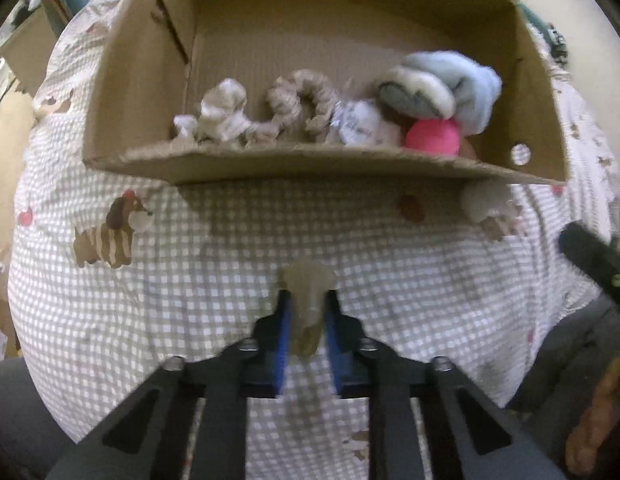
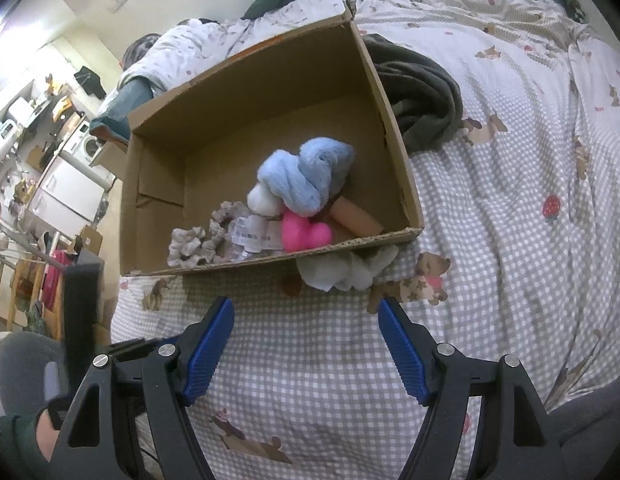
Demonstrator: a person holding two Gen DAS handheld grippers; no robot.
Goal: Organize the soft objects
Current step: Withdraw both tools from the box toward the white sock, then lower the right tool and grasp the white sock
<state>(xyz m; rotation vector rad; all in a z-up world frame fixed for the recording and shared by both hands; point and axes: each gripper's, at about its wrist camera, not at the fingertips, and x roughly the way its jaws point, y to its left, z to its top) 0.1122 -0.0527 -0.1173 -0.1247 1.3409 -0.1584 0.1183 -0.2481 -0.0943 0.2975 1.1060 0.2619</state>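
Left gripper [image 1: 305, 300] clamps beige soft item [image 1: 307, 304]; cardboard box [image 1: 310, 166] ahead: lift above near wall, then release. Right gripper [image 2: 303, 312] spread, empty.

Colours on the bed

The soft bedsheet [image 2: 310, 344] had grey and white checks with brown dogs. The plain cardboard box [image 2: 394, 128] was brown. Inside were a fluffy light blue cloth [image 2: 305, 180], a bright pink soft toy [image 2: 305, 234] and a beige frilly scrunchie [image 1: 305, 100].
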